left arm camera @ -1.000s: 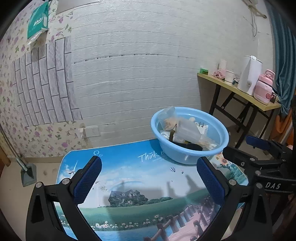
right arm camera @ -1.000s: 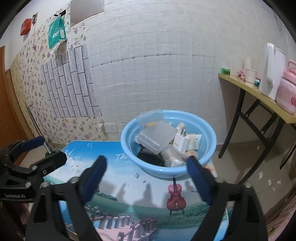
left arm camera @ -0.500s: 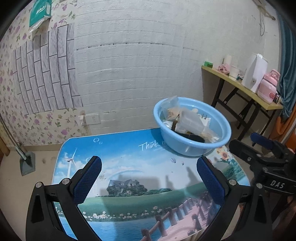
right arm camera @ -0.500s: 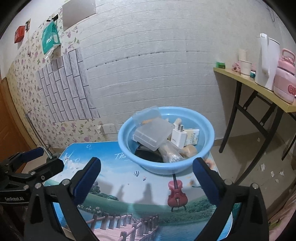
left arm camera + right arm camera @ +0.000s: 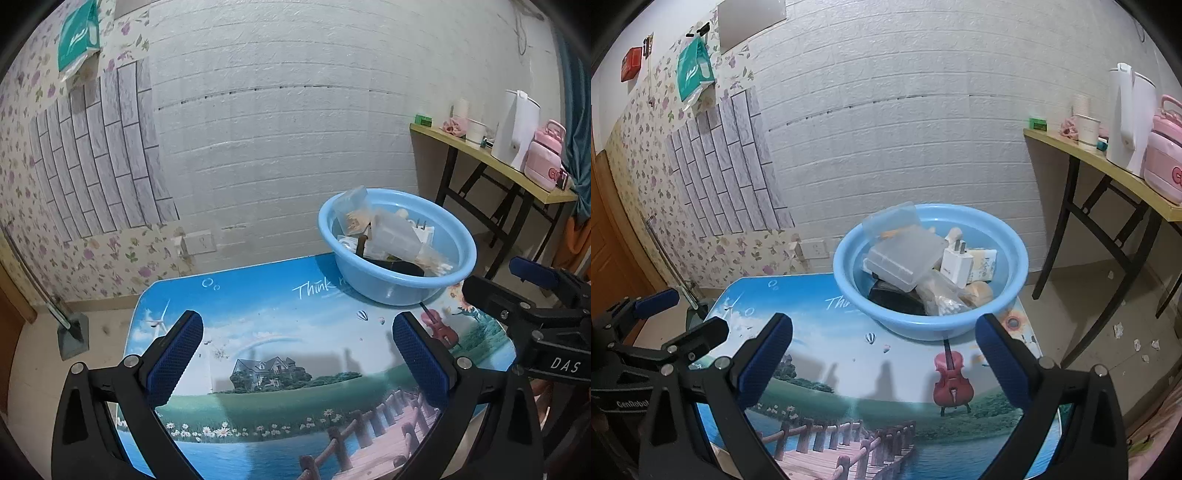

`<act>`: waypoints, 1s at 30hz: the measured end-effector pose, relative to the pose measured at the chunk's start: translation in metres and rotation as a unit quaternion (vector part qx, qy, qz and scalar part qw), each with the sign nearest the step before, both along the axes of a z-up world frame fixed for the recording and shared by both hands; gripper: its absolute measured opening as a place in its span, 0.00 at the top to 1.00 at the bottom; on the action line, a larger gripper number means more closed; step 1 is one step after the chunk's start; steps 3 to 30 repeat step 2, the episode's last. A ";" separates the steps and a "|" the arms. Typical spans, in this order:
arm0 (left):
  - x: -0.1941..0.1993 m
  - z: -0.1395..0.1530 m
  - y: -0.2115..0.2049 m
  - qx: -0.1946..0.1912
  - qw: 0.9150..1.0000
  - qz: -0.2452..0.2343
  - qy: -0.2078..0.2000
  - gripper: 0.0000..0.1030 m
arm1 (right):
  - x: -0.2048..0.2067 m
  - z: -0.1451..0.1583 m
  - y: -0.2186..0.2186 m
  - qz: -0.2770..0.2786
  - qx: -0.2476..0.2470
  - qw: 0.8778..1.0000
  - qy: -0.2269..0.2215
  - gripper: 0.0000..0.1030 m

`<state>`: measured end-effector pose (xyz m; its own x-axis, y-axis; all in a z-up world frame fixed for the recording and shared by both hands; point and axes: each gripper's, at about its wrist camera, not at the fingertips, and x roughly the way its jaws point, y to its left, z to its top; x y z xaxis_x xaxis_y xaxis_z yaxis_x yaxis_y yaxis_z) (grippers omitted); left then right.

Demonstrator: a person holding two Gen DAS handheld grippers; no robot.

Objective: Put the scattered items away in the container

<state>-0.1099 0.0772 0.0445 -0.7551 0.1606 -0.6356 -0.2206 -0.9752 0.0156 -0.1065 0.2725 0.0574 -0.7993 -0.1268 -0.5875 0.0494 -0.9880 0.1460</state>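
A light blue basin (image 5: 388, 291) (image 5: 1015, 254) stands at the far right corner of the picture-printed table (image 5: 280, 369) (image 5: 871, 380). It holds a clear plastic box (image 5: 905, 254), a white charger plug (image 5: 955, 262), a small carton (image 5: 984, 264), cotton swabs (image 5: 947, 304) and a dark item (image 5: 894, 297). My left gripper (image 5: 295, 354) is open and empty over the table's near middle. My right gripper (image 5: 882, 354) is open and empty, short of the basin; it shows in the left wrist view (image 5: 524, 291).
A brick-pattern wall (image 5: 280, 147) rises behind the table. A yellow folding side table (image 5: 1108, 173) at the right carries a white kettle (image 5: 1128, 118), a pink pot (image 5: 1165, 158) and cups. A wall socket (image 5: 201, 242) sits low on the wall. Paper scraps lie on the floor (image 5: 1123, 328).
Both grippers have pulled back and up from the basin, which now looks smaller and farther off. Both stay open and empty.
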 end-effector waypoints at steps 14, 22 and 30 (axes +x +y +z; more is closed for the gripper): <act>0.000 0.000 0.000 -0.003 1.000 0.003 0.002 0.00 | -0.001 -0.001 -0.001 0.002 0.001 1.000 -0.002 0.02; 0.000 0.000 0.000 -0.003 1.000 0.003 0.002 0.00 | -0.001 -0.001 -0.001 0.002 0.001 1.000 -0.002 0.02; 0.000 0.000 0.000 -0.003 1.000 0.003 0.002 0.00 | -0.001 -0.001 -0.001 0.002 0.001 1.000 -0.002 0.02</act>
